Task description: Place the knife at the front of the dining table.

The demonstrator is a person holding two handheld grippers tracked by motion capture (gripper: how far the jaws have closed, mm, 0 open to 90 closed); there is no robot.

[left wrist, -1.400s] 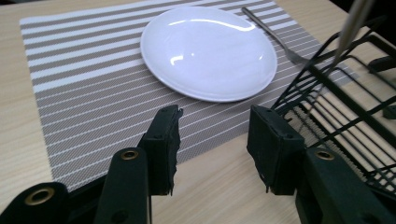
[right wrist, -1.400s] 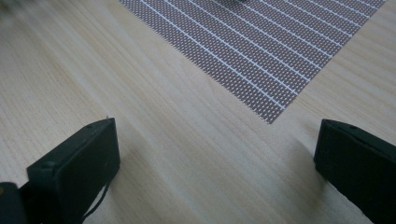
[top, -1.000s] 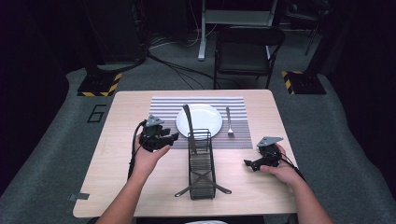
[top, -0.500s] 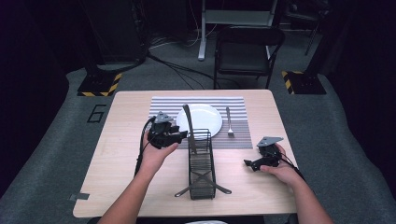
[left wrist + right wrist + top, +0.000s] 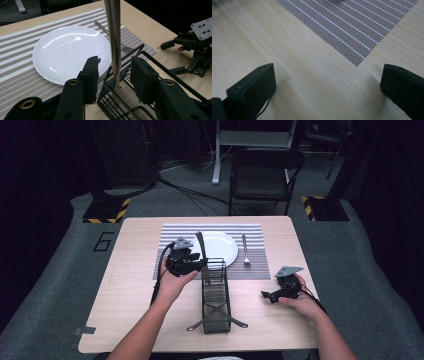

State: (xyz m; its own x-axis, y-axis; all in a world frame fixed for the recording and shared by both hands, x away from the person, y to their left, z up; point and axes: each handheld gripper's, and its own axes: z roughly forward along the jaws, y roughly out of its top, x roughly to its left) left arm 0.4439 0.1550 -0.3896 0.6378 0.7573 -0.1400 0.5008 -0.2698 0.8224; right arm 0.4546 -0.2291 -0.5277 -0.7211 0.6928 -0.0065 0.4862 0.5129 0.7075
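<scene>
Two jaws of our left gripper (image 5: 113, 75) closing round, not yet pinching, the knife (image 5: 113, 42) upright in the rack (image 5: 216, 295), to lift it

Left gripper (image 5: 113, 77) closing, right gripper (image 5: 328, 82) wide.
</scene>
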